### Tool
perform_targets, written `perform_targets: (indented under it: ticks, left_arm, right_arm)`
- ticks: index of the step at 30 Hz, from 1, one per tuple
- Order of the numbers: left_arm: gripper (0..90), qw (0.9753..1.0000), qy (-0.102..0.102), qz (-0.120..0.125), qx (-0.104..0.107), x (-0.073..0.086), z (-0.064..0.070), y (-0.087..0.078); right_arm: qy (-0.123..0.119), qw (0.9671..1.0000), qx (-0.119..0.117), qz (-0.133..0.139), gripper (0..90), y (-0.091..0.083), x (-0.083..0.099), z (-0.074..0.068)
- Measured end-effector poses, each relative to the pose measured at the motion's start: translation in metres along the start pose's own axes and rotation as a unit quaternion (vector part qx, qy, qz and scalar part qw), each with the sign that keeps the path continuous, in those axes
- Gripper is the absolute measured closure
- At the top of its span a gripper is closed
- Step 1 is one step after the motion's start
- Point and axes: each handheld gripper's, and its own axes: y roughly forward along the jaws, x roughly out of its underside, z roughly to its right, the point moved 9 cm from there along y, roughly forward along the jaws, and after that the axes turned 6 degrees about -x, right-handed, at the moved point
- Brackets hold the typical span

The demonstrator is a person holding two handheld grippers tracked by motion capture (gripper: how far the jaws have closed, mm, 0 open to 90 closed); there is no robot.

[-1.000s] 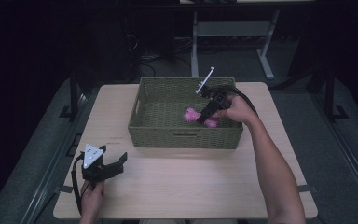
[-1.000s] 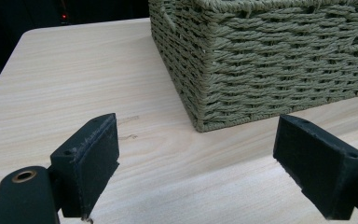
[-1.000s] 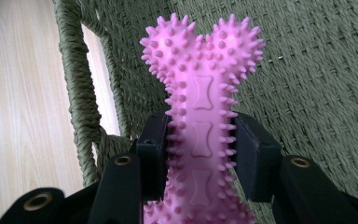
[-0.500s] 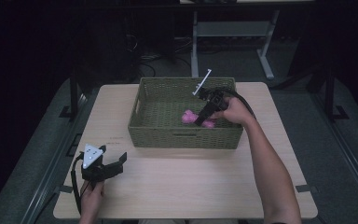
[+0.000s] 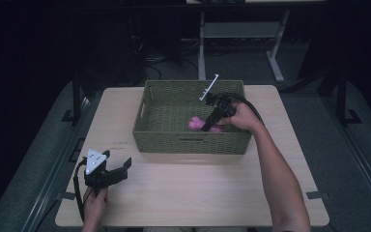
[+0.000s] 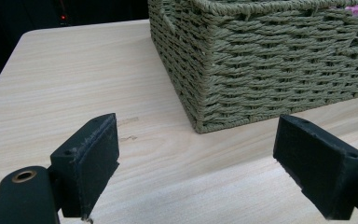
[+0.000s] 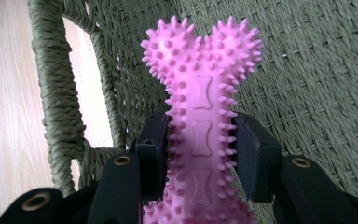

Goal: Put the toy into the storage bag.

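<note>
R tool has dipped lower into the basket w/ the pink spiky bone toy clamped mid-shaft, prob to set it on the floor inside. L tool idle, jaws apart, low over table.

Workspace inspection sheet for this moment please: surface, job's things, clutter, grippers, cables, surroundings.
Surface: light wooden table, bare around the basket.
Job's things: green woven basket at the table's far middle; pink spiked bone toy inside it.
Clutter: nothing seen.
Grippers: right gripper reaches into the basket, fingers clamped on the toy's shaft; left gripper sits low at the near left corner, open, holding nothing.
Cables: black cable arcs from the right gripper.
Surroundings: dark room, grey floor, white frame legs beyond the table.
</note>
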Motion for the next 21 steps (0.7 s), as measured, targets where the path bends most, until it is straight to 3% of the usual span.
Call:
perform_targets:
  ticks: [8, 9, 21]
  left_arm:
    - [13.7, 1.0, 0.001, -0.001, 0.001, 0.0, 0.001, 0.0]
    - [13.7, 1.0, 0.0, -0.001, 0.001, 0.0, 0.001, 0.0]
    - [13.7, 1.0, 0.003, -0.001, 0.002, 0.0, 0.002, 0.001]
  right_arm:
    - [0.005, 0.9999, -0.003, 0.011, 57.1, -0.002, 0.002, 0.001]
    - [0.007, 0.9993, -0.01, 0.034, 57.2, -0.008, -0.002, 0.0]
    - [0.006, 0.9997, 0.001, 0.023, 54.5, -0.012, 0.003, -0.004]
